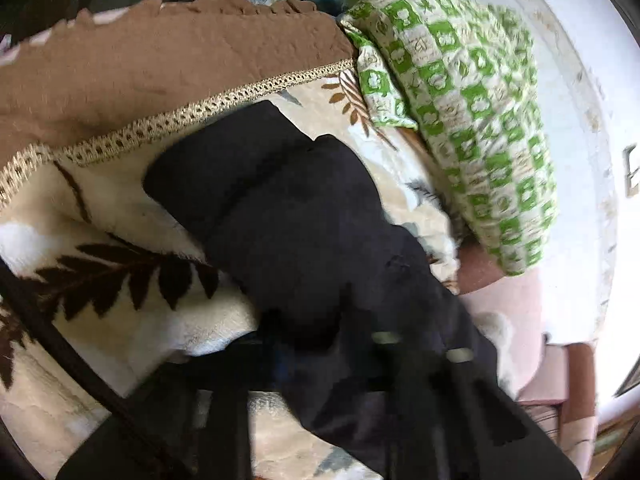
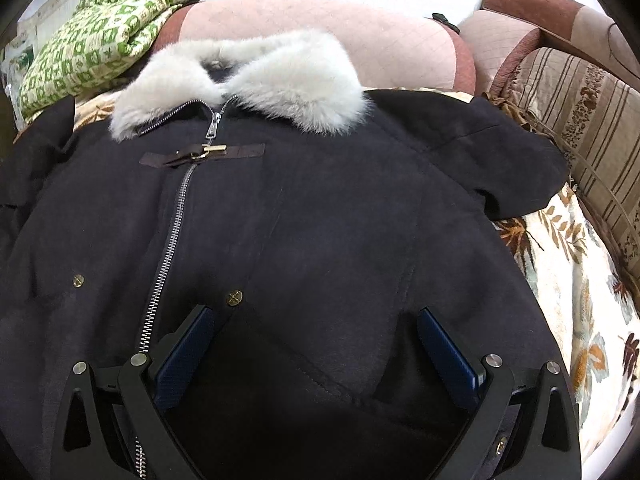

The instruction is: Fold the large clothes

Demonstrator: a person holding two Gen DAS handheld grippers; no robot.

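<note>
The dark coat (image 2: 320,216) lies front-up on the leaf-patterned blanket (image 2: 576,280), zipped, its pale fur collar (image 2: 256,80) toward the pink cushion (image 2: 320,28). The right gripper (image 2: 316,356) hangs over its lower front, jaws spread wide, nothing between them. The left gripper (image 1: 400,356) (blurred, dark against dark) has pinched shut on the coat's sleeve (image 1: 280,200) beside a green checked cloth (image 1: 460,92).

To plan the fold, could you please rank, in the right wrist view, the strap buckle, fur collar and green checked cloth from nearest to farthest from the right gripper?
From the right gripper:
1. Strap buckle, mid-coat.
2. Fur collar, above it.
3. Green checked cloth, far upper left.
</note>
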